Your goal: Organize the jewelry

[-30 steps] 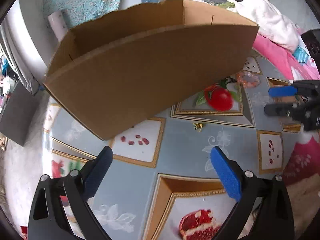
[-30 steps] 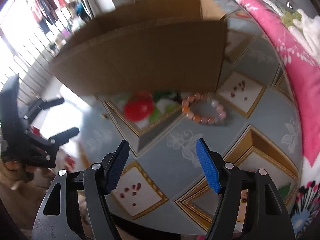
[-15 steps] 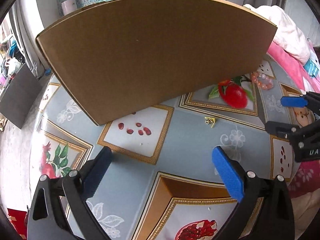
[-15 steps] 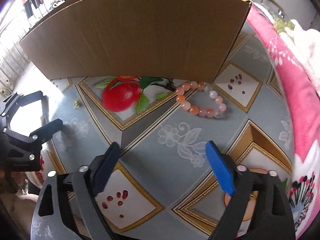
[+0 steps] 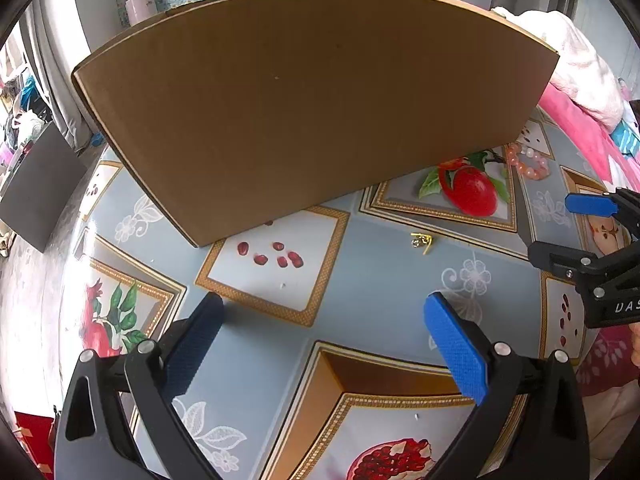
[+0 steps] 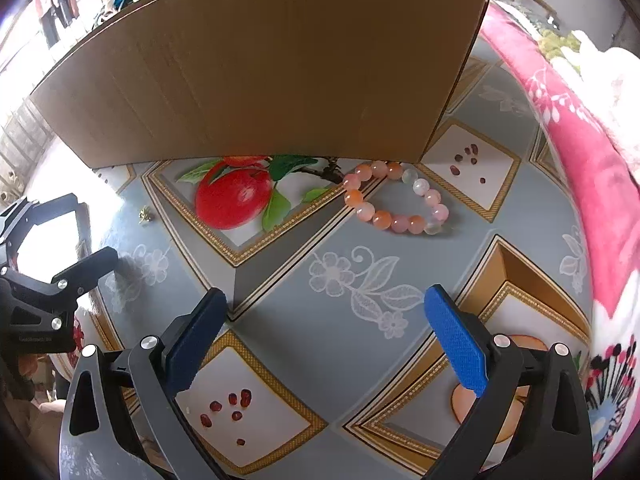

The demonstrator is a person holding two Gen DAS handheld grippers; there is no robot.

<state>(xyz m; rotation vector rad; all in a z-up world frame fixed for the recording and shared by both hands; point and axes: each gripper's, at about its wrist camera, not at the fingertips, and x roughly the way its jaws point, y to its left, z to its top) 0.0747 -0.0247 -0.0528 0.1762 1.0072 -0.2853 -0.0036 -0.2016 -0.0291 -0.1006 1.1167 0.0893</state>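
Your right tool [image 6: 324, 344] is opening wide and empty, approaching the bead bracelet [image 6: 394, 200] at upper center; next, drop over it beside the cardboard box [image 6: 260, 64].

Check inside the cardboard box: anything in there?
Cannot tell: both views show only the cardboard box's outer wall, its inside hidden. Bead bracelet and small gold piece lie outside on the table.

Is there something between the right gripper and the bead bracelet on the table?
No, nothing visible. The right gripper, jaws opening and empty, has only bare patterned tablecloth before the bead bracelet, which lies against the cardboard box.
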